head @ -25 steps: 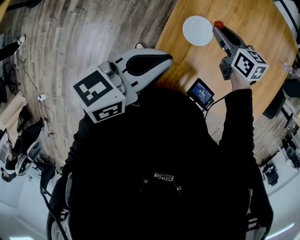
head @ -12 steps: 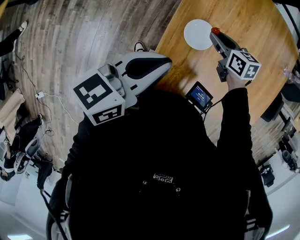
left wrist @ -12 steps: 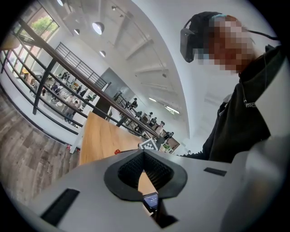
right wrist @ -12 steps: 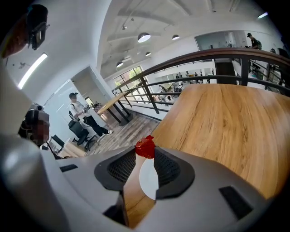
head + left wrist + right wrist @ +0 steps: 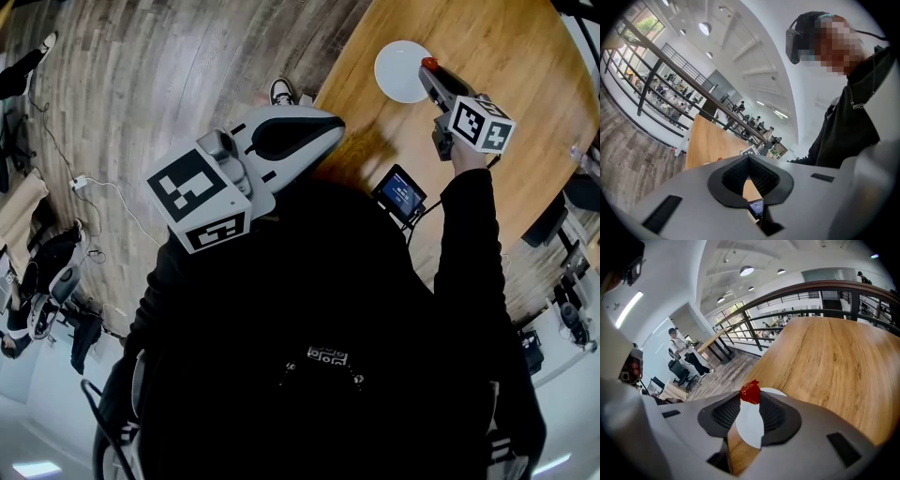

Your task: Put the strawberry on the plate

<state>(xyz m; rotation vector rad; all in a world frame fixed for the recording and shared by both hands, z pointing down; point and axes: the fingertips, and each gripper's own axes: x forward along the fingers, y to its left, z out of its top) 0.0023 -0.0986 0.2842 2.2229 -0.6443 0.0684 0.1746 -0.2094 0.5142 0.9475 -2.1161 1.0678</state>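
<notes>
Right gripper (image 5: pixel 429 68) jaws clamped on strawberry (image 5: pixel 750 393), over plate (image 5: pixel 749 426); left gripper (image 5: pixel 749 158) jaws together, empty

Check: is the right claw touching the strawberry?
Touching. The right gripper view shows the strawberry pinched at the tips of the right claw, pressed on both sides with no gap.

The right tool (image 5: pixel 750 401) pinches a red strawberry (image 5: pixel 750 393) at its tips above the white plate (image 5: pixel 751 423) on the wooden table (image 5: pixel 825 371).
</notes>
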